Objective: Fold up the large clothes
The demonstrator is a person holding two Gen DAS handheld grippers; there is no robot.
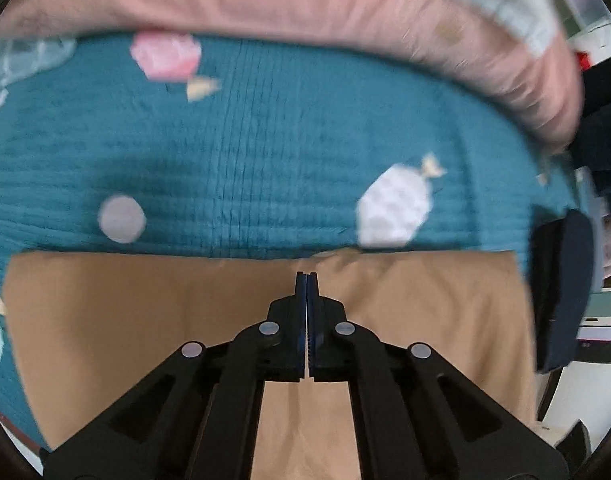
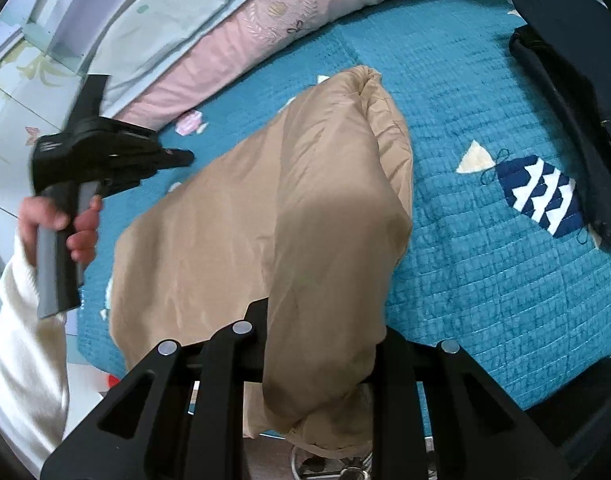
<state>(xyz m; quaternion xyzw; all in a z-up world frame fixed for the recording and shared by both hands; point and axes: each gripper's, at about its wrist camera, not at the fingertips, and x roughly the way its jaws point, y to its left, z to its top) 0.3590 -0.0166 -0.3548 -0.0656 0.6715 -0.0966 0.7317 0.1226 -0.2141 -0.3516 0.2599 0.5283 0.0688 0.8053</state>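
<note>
The left gripper (image 1: 307, 276) has its two fingers pressed flat together with nothing between them; it points down over the tan garment (image 1: 185, 312), which fills the lower half of the left wrist view below the teal quilt (image 1: 265, 140). In the right wrist view that same gripper shows at the left of the frame, its handle wrapped in a person's hand (image 2: 61, 220) with a white sleeve (image 2: 21, 340) below it, and it hangs beside the cloth without holding any of it. The right gripper (image 2: 321, 352) sits at the bottom centre of its own view, and its fingertips are buried under a hanging fold of the tan fabric. The jaws stand narrow and the cloth drapes from between them, so I judge it to be pinching the garment, though the contact itself is hidden. As for progress, the garment lies in a long bunched shape running from lower left to upper centre over the quilt, with a rolled hem at its far end and a doubled layer near the right gripper. That suggests a fold only partly formed: the edges are not squared, and one side is lifted off the bed. Smoothing and further folds appear to remain. A dark garment (image 2: 565, 100) lies at the right edge, and a pink pillow (image 2: 305, 12) along the top.
</note>
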